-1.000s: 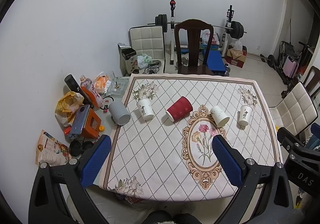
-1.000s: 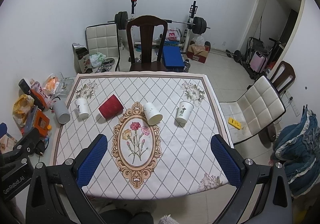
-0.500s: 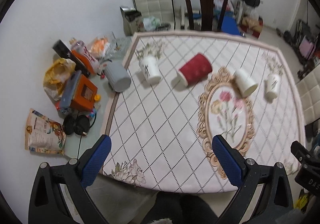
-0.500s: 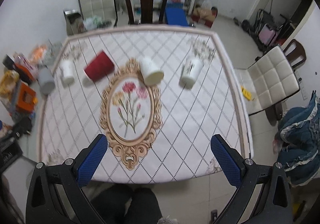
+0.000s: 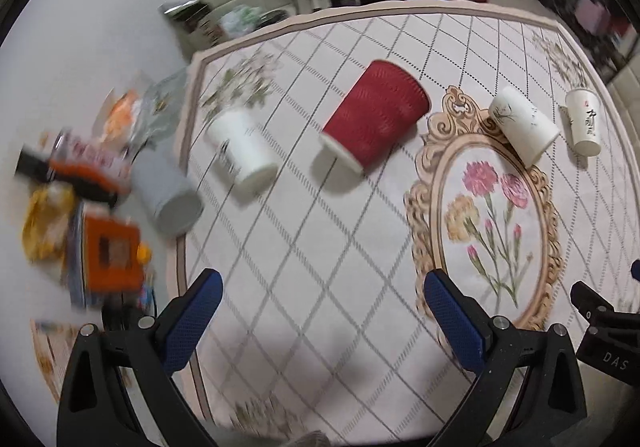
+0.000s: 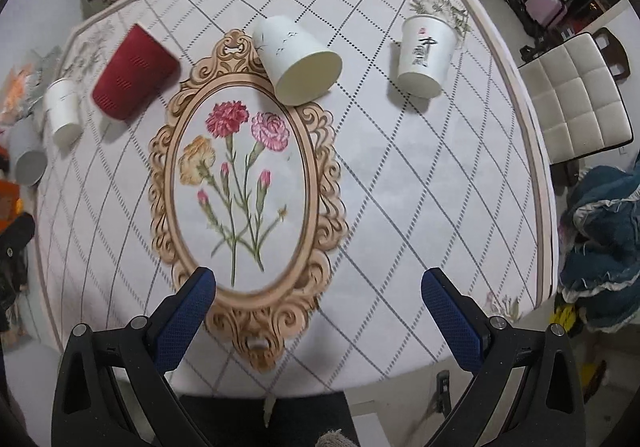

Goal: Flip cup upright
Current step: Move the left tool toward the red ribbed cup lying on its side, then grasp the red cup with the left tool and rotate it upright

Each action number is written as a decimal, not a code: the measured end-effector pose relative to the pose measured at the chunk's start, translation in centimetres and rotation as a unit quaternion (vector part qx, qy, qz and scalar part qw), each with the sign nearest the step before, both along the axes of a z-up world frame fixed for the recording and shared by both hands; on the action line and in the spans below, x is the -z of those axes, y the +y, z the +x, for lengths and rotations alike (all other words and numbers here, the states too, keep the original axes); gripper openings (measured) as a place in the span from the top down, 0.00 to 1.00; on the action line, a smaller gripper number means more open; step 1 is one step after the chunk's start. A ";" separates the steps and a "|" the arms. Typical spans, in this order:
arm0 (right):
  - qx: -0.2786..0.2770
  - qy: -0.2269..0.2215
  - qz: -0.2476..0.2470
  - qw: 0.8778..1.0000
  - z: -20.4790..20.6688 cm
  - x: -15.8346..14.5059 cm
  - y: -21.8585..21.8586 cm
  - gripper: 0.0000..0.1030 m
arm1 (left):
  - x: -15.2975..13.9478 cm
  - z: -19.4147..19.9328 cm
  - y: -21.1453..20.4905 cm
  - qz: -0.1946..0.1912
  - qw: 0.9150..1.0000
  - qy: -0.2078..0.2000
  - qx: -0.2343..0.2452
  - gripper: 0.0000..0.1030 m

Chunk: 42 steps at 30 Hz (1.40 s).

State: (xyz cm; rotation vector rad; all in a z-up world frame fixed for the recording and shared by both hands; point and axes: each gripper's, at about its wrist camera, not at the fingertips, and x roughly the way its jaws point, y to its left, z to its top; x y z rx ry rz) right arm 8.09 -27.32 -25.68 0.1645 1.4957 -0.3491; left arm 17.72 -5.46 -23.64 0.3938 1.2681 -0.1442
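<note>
I see a big table (image 6: 420, 183) filling most of my right view, covered in a smooth cloth with criss-cross lines and a curly gold oval with painted flowers (image 6: 240, 175) in the middle. Next in size is a padded white chair (image 6: 576, 103) at the right edge, which my left view does not show. My left gripper (image 5: 323, 317) has its two bumpy blue pads wide apart with nothing between them, low in the frame. My right gripper (image 6: 318, 313) is spread wide too and holds nothing. The red cup (image 5: 374, 121) has little ridges on its side and lies tipped over in the upper middle of my left view. A white cup with tiny birds (image 6: 298, 59) lies on its side at the top of the oval, and only my right view shows its open mouth. A white cup with black writing (image 6: 424, 51) is in the upper right, with its wide end away from me. A small white cup (image 5: 242, 151) sits left of the red one. A grey cup (image 5: 166, 195) lies at the cloth's left edge. My left view is blurry there.
</note>
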 end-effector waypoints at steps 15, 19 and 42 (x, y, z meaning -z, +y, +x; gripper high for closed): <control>0.053 0.036 -0.013 0.998 8.1 5.4 -2.6 0.00 | 6.1 10.7 -5.3 0.045 0.987 0.020 0.151 0.01; 0.065 0.045 -0.011 0.997 8.8 6.4 -3.4 0.00 | 7.5 12.0 -6.8 0.046 0.982 0.037 0.178 0.01; 0.099 0.056 -0.024 0.993 9.3 6.8 -7.5 0.00 | 9.5 13.1 -9.1 0.044 0.976 0.041 0.209 0.26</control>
